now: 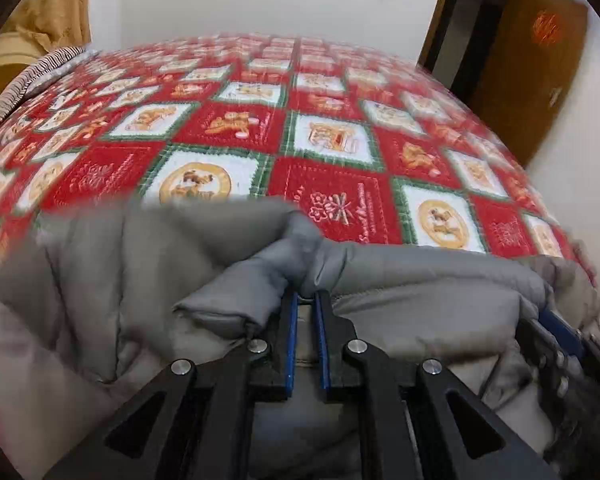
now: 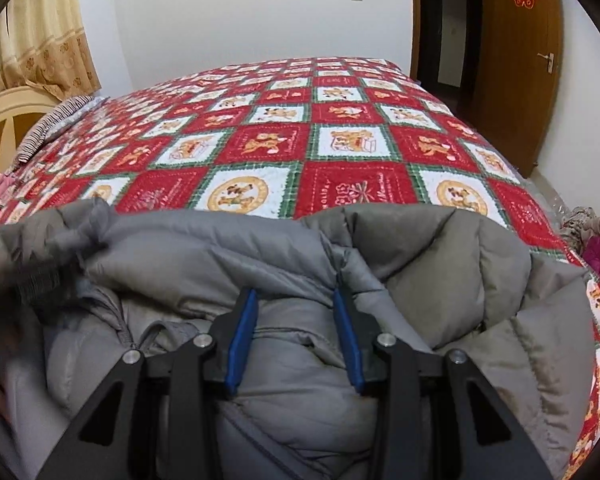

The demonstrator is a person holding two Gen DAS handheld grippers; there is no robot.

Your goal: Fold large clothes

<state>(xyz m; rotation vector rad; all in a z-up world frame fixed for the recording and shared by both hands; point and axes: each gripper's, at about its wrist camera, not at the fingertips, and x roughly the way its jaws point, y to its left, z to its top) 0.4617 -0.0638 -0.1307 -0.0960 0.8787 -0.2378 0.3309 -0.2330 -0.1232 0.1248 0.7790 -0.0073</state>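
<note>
A grey padded jacket point(image 1: 420, 280) lies bunched at the near edge of the bed point(image 1: 228, 124). My left gripper point(image 1: 307, 295) is shut on a fold of the jacket's edge, which bulges up just past the blue pads point(image 1: 290, 340). The right gripper point(image 1: 560, 340) shows at the far right of the left wrist view, against the jacket. In the right wrist view the jacket point(image 2: 228, 248) fills the lower half. My right gripper point(image 2: 296, 300) is open, its fingers apart over the jacket's fabric near the zip point(image 2: 120, 320).
The bed point(image 2: 340, 128) has a red, white and green checked cover. A striped pillow point(image 2: 56, 120) lies at its far left by a headboard point(image 2: 8, 108). A wooden door point(image 2: 516, 60) stands at right. Other clothes point(image 2: 596, 248) lie at the bed's right edge.
</note>
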